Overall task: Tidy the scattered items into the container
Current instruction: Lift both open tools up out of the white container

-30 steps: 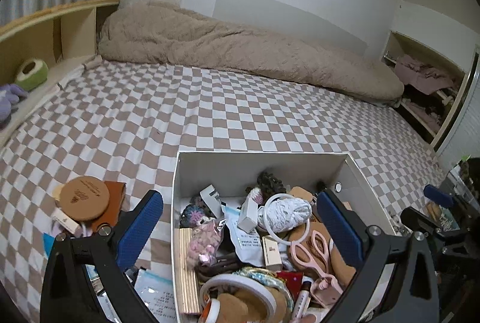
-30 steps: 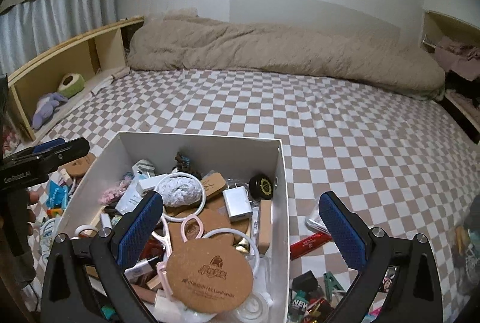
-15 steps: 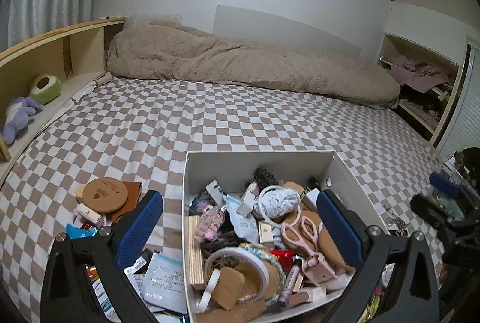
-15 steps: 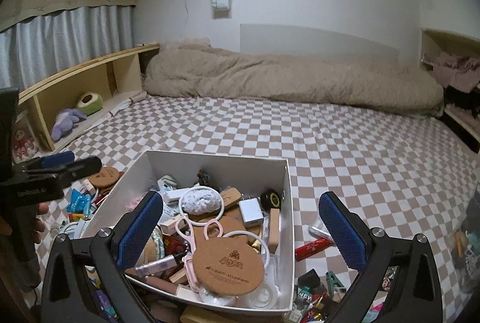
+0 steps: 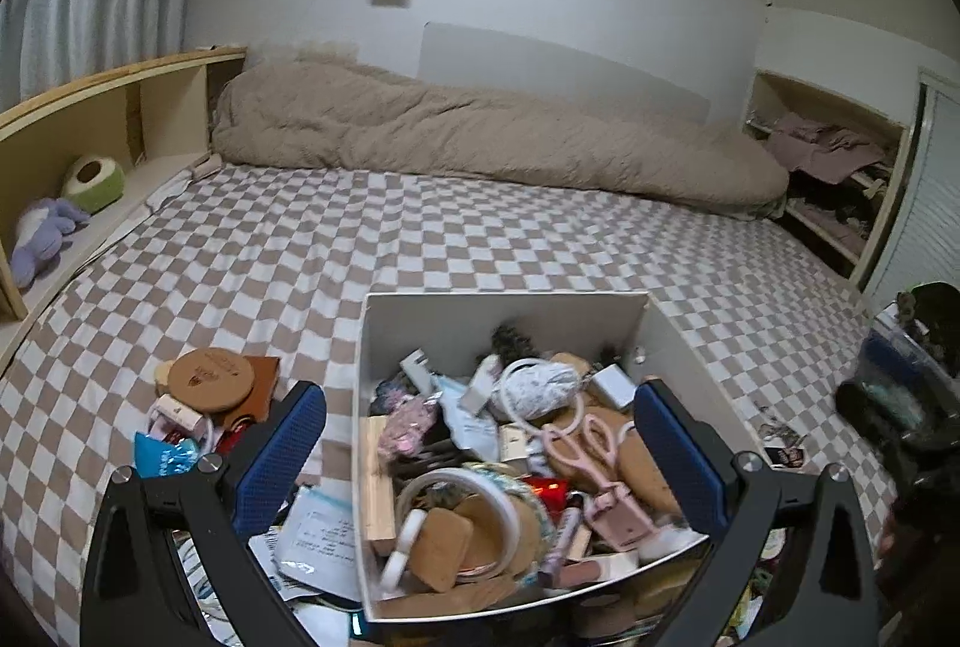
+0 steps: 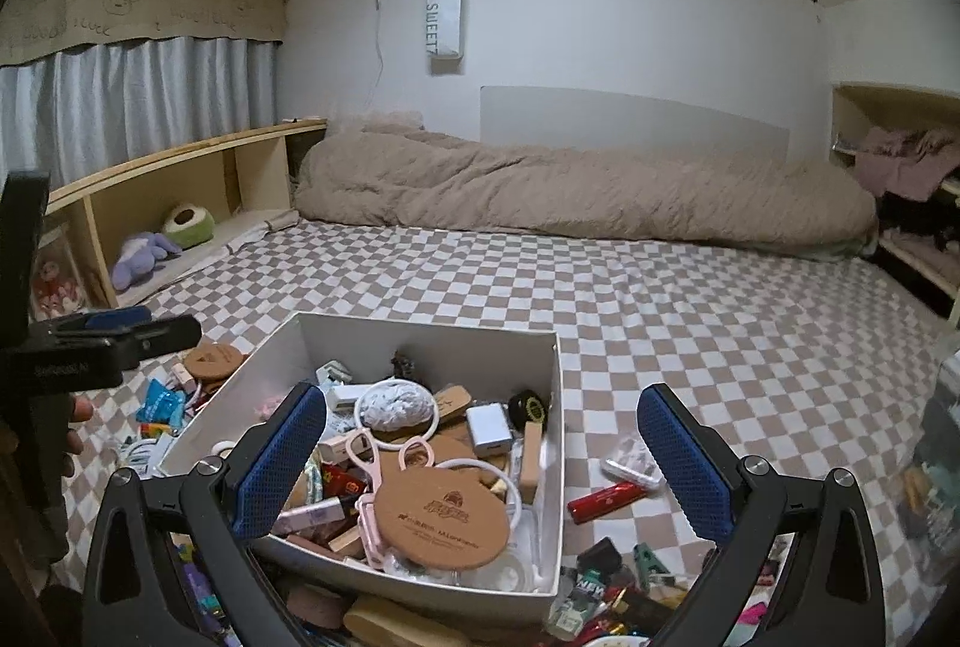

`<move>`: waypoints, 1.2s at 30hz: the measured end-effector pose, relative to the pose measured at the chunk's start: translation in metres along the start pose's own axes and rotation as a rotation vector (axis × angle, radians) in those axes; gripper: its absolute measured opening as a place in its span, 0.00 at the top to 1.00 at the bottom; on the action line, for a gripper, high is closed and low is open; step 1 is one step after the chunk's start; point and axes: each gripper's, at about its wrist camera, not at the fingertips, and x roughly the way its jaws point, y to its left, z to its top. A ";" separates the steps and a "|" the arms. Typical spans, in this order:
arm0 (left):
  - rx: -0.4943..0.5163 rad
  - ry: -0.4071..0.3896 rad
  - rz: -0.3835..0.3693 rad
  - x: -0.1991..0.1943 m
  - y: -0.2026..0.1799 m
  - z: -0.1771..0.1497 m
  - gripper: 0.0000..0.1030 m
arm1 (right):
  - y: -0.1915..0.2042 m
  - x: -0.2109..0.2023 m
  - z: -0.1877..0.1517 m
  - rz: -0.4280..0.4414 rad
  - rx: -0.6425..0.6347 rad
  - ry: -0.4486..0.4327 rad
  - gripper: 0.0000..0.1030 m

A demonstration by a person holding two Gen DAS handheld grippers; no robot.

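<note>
Left of the left gripper [image 5: 480, 449] a loose heap lay on the checkered bed [image 5: 480, 233]: a cork disc [image 5: 210, 382], a blue packet [image 5: 161, 456] and papers [image 5: 324, 533], just beside the box's left wall. Between that gripper's fingers sat the white box [image 5: 510, 308], heaped with small things, among them pink scissors [image 5: 591, 446] and a tape roll [image 5: 462, 497]. Its near rim lay close under the gripper. The jaws stood wide apart, holding and touching nothing. Beyond the box's far wall the bed ran bare to the rolled quilt [image 5: 480, 143], wide room ahead.

In the right wrist view, the left gripper's side showed at the far left, a person's fingers [image 6: 75, 428] on its handle. The right gripper [image 6: 483, 461] hung over the box's near end, its jaws likewise spread wide and empty. The left finger stood over the box's left part; the right finger stood outside the right wall. A second cork disc [image 6: 441, 521] lay on top near the rim. Right of the box, a red tube [image 6: 606, 500] and a clear packet [image 6: 630, 461] lay on the bed near the right finger, with more clutter [image 6: 606, 581] below at the near edge.
</note>
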 end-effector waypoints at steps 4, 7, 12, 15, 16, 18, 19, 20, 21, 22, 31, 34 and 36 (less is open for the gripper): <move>0.018 -0.001 -0.001 -0.001 -0.007 0.001 0.00 | -0.001 0.004 -0.002 -0.004 0.010 0.003 0.00; 0.020 0.000 -0.009 -0.002 -0.009 0.000 0.00 | 0.000 0.004 -0.004 0.006 0.019 0.006 0.00; 0.031 -0.008 0.002 -0.004 -0.011 0.000 0.00 | 0.002 0.004 -0.008 0.009 0.010 0.010 0.00; 0.034 -0.013 0.012 -0.005 -0.012 0.001 0.00 | 0.002 0.003 -0.008 0.014 0.013 0.011 0.00; 0.037 -0.016 0.016 -0.006 -0.012 0.001 0.00 | 0.002 0.002 -0.008 0.016 0.014 0.012 0.00; 0.040 -0.025 0.026 -0.008 -0.014 0.002 0.00 | 0.002 -0.002 -0.007 0.012 0.015 0.012 0.00; 0.040 -0.030 0.030 -0.010 -0.014 0.003 0.00 | 0.001 -0.004 -0.006 0.010 0.016 0.008 0.00; 0.041 -0.036 0.032 -0.012 -0.016 0.004 0.00 | 0.001 -0.008 -0.004 0.010 0.018 -0.002 0.00; 0.042 -0.042 0.033 -0.015 -0.017 0.006 0.00 | 0.001 -0.012 -0.003 0.012 0.020 -0.011 0.00; 0.043 -0.047 0.032 -0.017 -0.019 0.007 0.00 | 0.000 -0.017 -0.002 0.013 0.023 -0.019 0.00; 0.099 -0.155 -0.010 -0.066 -0.048 0.014 0.00 | -0.006 -0.063 0.002 -0.020 0.031 -0.088 0.00; 0.119 -0.179 0.002 -0.082 -0.053 0.007 0.00 | -0.009 -0.079 -0.002 -0.036 0.037 -0.109 0.00; 0.117 -0.183 0.009 -0.090 -0.054 0.001 0.00 | -0.011 -0.088 -0.004 -0.047 0.041 -0.116 0.00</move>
